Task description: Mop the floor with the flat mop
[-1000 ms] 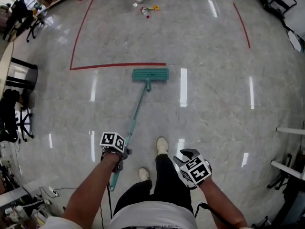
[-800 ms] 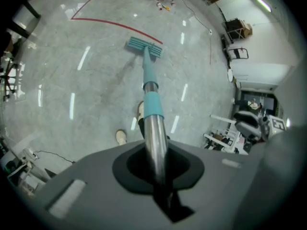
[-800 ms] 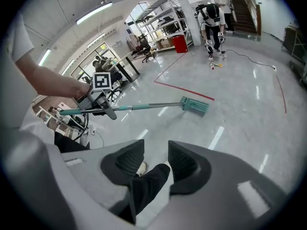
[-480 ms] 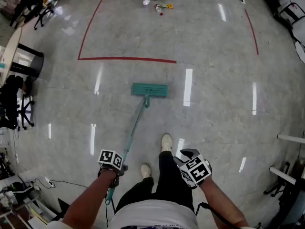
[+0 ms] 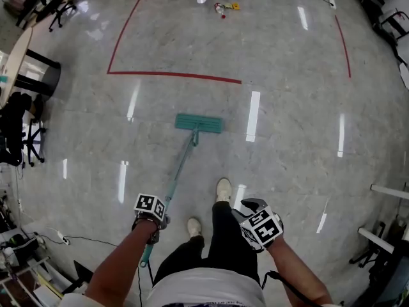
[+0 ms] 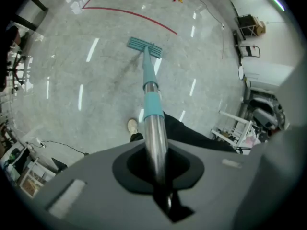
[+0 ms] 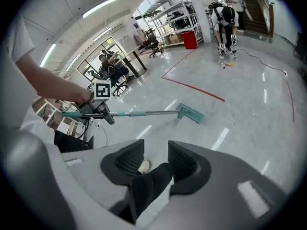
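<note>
Left tongs (image 6: 156, 170): clamped on flat mop pole (image 6: 153, 133) (probably light, stiff, slick).
Right tongs (image 7: 151, 164): released, empty.
Better hold: likely teal sleeve (image 6: 153, 104).

Looking like big open lab hall with office corner. Polished grey floor (image 5: 287, 171) mirroring ceiling strip lights (image 7: 100, 6); red tape lines (image 5: 172, 75) boxing off rectangle. Metal shelving racks (image 7: 168, 16) lining far side, office chairs (image 5: 14, 139) crowding round table (image 5: 18, 53), cable (image 5: 96, 240) trailing, another person (image 7: 224, 18) bending over small objects (image 5: 223, 6).
</note>
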